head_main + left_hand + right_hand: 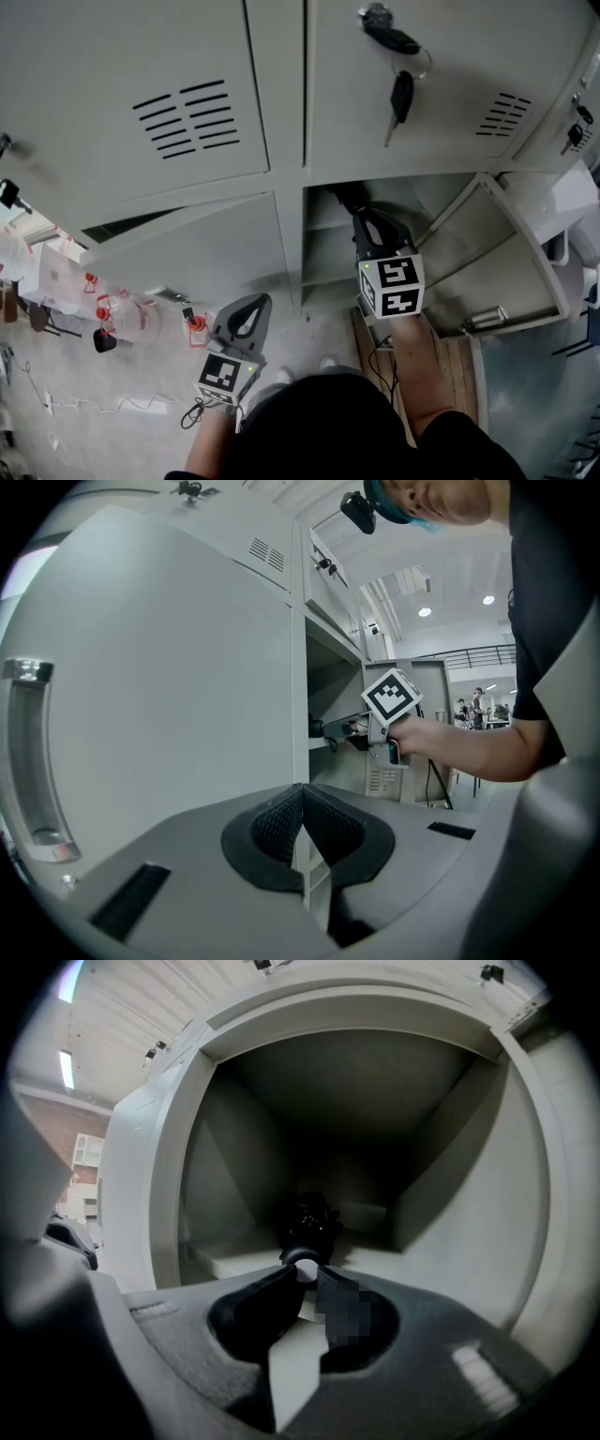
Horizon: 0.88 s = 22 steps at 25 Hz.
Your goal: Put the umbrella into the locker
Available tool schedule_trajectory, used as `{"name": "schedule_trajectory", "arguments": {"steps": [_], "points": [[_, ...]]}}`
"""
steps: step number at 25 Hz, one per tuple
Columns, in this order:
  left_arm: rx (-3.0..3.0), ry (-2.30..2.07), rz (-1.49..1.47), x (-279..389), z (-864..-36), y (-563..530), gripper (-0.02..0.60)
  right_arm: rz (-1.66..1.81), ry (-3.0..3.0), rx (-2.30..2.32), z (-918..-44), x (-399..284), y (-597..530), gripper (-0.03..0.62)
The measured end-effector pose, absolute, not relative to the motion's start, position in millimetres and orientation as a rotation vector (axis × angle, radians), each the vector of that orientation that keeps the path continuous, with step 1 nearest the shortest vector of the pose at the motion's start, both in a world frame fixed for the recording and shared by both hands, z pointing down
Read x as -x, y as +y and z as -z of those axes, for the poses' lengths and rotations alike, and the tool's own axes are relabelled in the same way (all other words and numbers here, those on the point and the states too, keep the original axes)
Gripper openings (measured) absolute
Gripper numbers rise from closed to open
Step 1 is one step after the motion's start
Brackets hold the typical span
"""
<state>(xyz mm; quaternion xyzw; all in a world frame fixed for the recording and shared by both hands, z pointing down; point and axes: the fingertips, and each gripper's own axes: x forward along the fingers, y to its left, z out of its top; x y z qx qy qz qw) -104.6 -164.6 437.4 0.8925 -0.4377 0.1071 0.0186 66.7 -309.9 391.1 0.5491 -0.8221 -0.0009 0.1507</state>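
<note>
A black folded umbrella (310,1224) lies lengthwise on the shelf inside the open locker compartment (441,1204). My right gripper (302,1274) is shut on the pale round cap at its near end. From the head view, this gripper (367,223) reaches into the open compartment (323,248), with the dark umbrella (345,197) just past its tips. The locker door (502,258) is swung out to the right. My left gripper (247,311) is lower left, in front of a closed locker door, shut with nothing in it (302,808). The left gripper view shows the right gripper (364,728) at the shelf.
A bunch of keys (401,92) hangs from the lock of the closed locker above the open one. More keys (574,131) hang at the far right. Plastic bottles with red caps (120,314) and cables (94,405) lie on the floor at the left.
</note>
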Motion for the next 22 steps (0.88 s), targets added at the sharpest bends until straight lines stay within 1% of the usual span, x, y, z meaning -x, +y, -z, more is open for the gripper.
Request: {"name": "schedule_trajectory", "arguments": {"steps": [7, 22], "points": [[-2.772, -1.382, -0.335, 106.1, -438.1, -168.2, 0.011, 0.072, -2.278, -1.547, -392.3, -64.1, -328.4, 0.064], [-2.758, -1.394, -0.330, 107.8, -439.5, -167.0, 0.011, 0.071, -2.174, -1.545, -390.3, -59.7, -346.0, 0.063]]}}
